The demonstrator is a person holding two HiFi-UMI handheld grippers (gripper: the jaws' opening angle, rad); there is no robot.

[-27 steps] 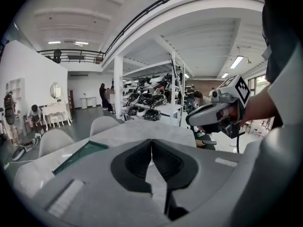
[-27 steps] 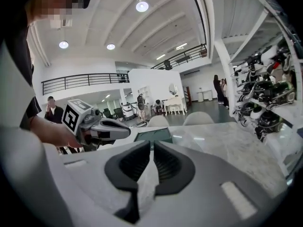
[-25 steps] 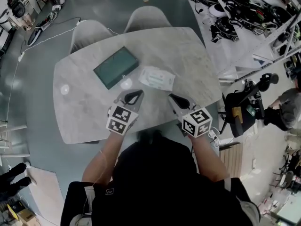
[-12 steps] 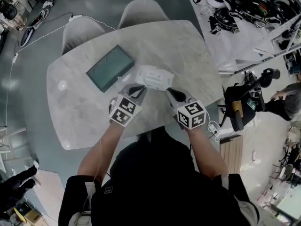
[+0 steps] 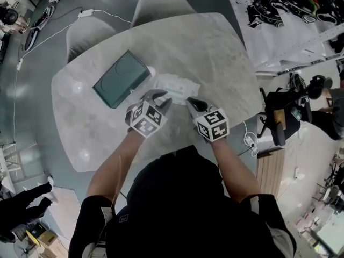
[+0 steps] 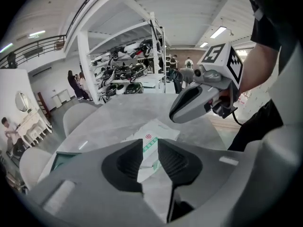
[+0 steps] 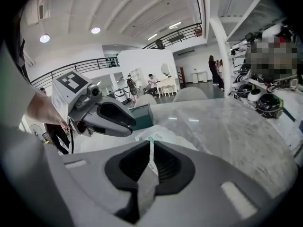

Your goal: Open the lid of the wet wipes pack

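Observation:
The white wet wipes pack with green print lies flat on the grey marble table, its lid down. My left gripper hovers at the pack's near left edge. Its jaws are opening, and nothing is between the pads. In the left gripper view the pack lies just beyond the gap of the left gripper. My right gripper hangs at the pack's near right edge, shut and empty. In the right gripper view only a thin slit of the right gripper shows the pack ahead.
A dark green box lies left of the pack, close to it. Two grey chairs stand at the table's far side. Racks of black and white gear fill the upper right, and a black stand is at the right.
Both grippers have moved forward and down to the near edge of the pack. The left jaws have gone from shut to parted. The pack has not moved.

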